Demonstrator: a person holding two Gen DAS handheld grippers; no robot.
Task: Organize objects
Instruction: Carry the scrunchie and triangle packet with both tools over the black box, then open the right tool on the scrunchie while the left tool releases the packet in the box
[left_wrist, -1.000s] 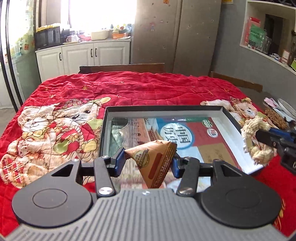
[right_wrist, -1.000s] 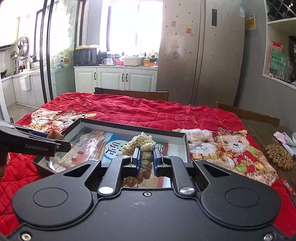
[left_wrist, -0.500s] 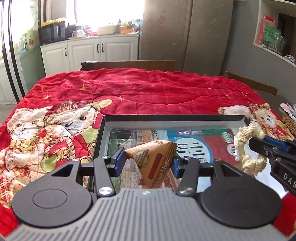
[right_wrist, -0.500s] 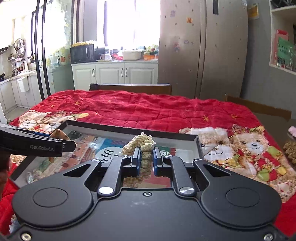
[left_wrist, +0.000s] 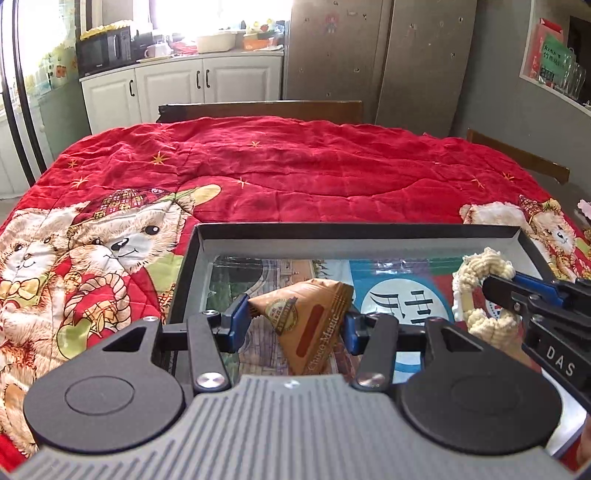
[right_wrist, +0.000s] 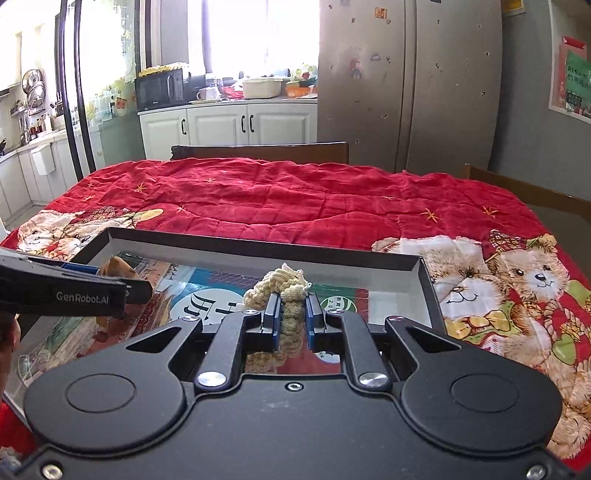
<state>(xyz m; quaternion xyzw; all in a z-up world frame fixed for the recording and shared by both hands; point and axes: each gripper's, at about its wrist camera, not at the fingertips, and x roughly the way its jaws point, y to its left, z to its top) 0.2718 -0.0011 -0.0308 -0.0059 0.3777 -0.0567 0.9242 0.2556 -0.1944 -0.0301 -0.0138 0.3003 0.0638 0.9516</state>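
Home kitchen: cabinets (right_wrist: 229, 123), microwave (right_wrist: 160, 88), fridge (right_wrist: 410, 85)

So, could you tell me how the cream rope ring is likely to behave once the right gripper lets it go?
The rope ring looks soft: its braid bunches between the right gripper. It probably sags limply rather than rolling, and likely lands quietly in the tray, being light-looking.

We hold a brown triangular snack packet (left_wrist: 308, 325) clamped in our left tool (left_wrist: 295, 325), its blue pads pressing both sides. Just beyond and beneath the tool lies a shallow dark-rimmed tray (left_wrist: 354, 229) with a printed sheet on its floor, resting on the red bear-patterned quilt (left_wrist: 288, 173) over the surface. To the tool's right, our right tool (left_wrist: 495, 286) grips a cream rope knot (left_wrist: 480, 264) above the tray.
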